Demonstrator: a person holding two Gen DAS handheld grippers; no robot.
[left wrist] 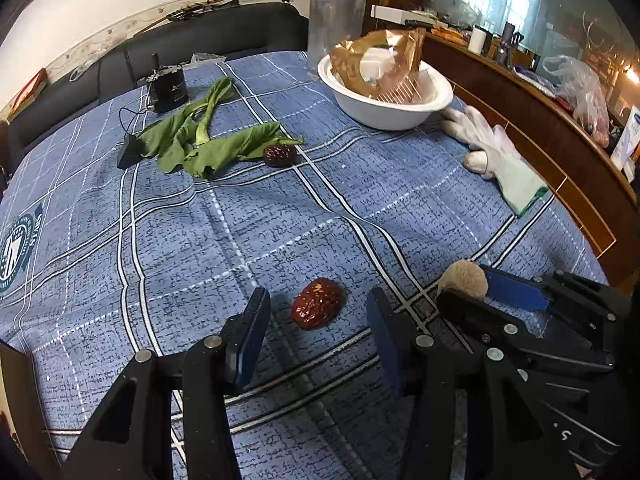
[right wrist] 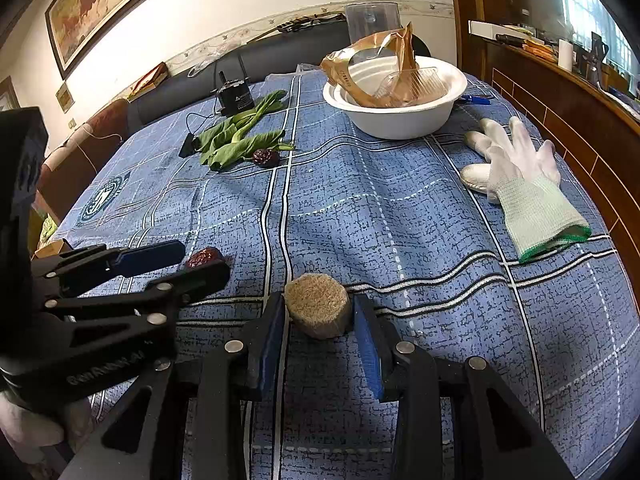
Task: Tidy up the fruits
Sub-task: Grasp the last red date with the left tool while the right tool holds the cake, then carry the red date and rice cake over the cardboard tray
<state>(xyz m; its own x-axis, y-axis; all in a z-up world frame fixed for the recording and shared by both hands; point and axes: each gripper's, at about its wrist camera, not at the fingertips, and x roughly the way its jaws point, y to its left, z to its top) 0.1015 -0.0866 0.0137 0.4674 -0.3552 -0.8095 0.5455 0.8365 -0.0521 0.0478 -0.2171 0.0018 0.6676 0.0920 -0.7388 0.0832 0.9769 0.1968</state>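
Observation:
A wrinkled red date [left wrist: 318,303] lies on the blue checked tablecloth [left wrist: 280,220], just ahead of and between the fingertips of my left gripper [left wrist: 319,322]. Its pads stand apart on either side of the date and do not touch it. The same date [right wrist: 205,258] shows beside the left gripper [right wrist: 188,266] in the right wrist view. My right gripper [right wrist: 319,326] is shut on a fuzzy brown kiwi [right wrist: 318,310], low over the cloth. This kiwi [left wrist: 464,278] also appears at the right of the left wrist view. A second, darker date [left wrist: 280,155] lies by the green leaves [left wrist: 208,140].
A white bowl [left wrist: 392,112] holding a crumpled brown bag stands at the far side, with a clear container [left wrist: 336,20] behind it. A white glove [right wrist: 524,184] lies at the right near a wooden counter [left wrist: 540,120]. A black device [left wrist: 168,88] with a cable sits far left.

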